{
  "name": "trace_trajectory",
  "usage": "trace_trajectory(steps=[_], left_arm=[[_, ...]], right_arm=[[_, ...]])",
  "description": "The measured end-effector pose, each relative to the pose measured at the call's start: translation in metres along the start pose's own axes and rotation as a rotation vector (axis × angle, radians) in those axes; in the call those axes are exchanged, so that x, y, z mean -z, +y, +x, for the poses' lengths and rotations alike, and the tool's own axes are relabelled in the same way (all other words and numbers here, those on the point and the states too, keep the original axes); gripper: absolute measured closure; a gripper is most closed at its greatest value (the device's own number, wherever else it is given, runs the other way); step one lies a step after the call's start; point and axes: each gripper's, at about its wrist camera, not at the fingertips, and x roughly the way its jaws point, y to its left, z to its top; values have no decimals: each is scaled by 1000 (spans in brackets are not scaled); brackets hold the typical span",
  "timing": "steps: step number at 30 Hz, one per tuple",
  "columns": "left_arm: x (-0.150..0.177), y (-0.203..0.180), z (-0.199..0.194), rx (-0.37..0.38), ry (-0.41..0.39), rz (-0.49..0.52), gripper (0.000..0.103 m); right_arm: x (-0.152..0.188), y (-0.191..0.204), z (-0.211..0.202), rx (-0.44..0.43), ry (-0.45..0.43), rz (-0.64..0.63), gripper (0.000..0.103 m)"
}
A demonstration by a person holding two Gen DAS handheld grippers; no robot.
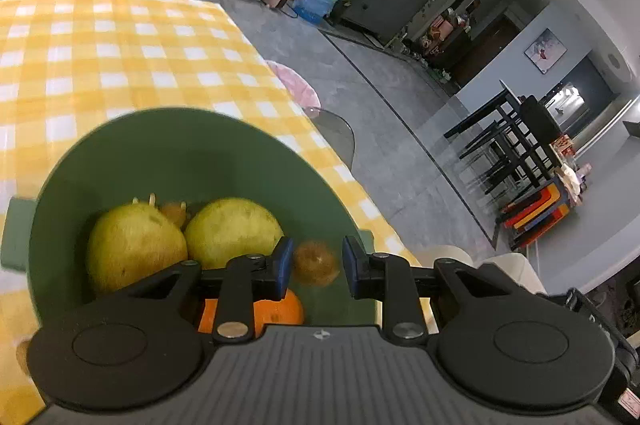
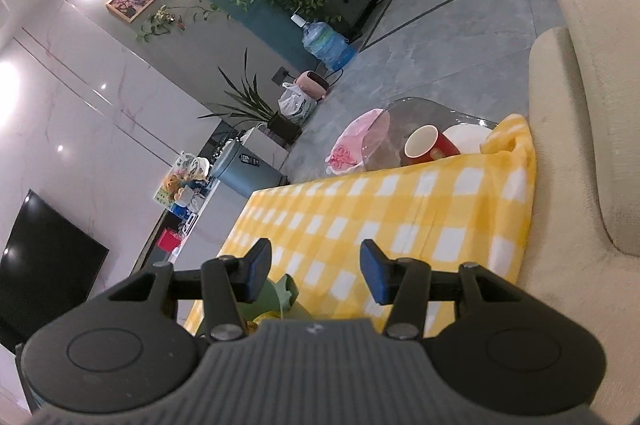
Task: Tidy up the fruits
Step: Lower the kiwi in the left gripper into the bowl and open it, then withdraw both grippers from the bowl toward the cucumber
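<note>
A green bowl (image 1: 172,149) sits on the table (image 1: 120,57), which is covered with a yellow and white checked cloth. The bowl is near the table's right edge, as the left wrist view shows it. It has a small flat handle on its left side.

Inside the bowl lie two big yellow-green fruits (image 1: 136,249), side by side and touching. A small brown fruit (image 1: 316,263) lies to their right. An orange (image 1: 280,309) lies at the near side of the bowl, partly hidden by the gripper. Another small brownish piece (image 1: 174,211) peeks out behind the two big fruits; I cannot tell what it is.

The left gripper (image 1: 316,265) hangs over the near side of the bowl and points down into it. Its blue-tipped fingers (image 1: 282,261) stand a little way apart. The small brown fruit shows in the gap between them, but it seems to lie lower in the bowl, and the fingers do not press on it. They hold nothing.

The right gripper (image 2: 314,271) is over the table too. Its fingers (image 2: 374,275) are partly spread with only the checked cloth showing between them. They hold nothing. A bit of the green bowl (image 2: 280,295) and some yellow fruit show just under its left finger.

At the far end of the table stand a red cup (image 2: 430,145) and a white plate (image 2: 468,139), close together, on a bare glass part beyond the cloth. A cream sofa (image 2: 580,185) runs along the table's right edge in that view.
</note>
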Motion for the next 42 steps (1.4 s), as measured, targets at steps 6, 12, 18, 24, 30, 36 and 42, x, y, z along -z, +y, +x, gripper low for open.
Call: trace_trajectory(steps=[6, 12, 18, 24, 30, 36, 42], left_arm=[[1, -1, -2, -42, 20, 9, 60], [-3, -17, -37, -45, -7, 82, 49], [-9, -30, -64, -119, -11, 109, 43], [-3, -27, -90, -185, 5, 82, 43], [6, -17, -120, -242, 1, 59, 43], [15, -11, -155, -318, -17, 58, 43], [23, -5, -190, -375, -58, 31, 43]], right_arm=[[2, 2, 4, -18, 29, 7, 55], [4, 15, 5, -38, 54, -44, 55], [19, 42, 4, -114, 143, -143, 55], [39, 57, 7, -132, 217, -215, 53], [57, 73, 6, -132, 293, -296, 52], [63, 80, 2, -171, 394, -283, 48], [67, 93, -15, -198, 410, -309, 48]])
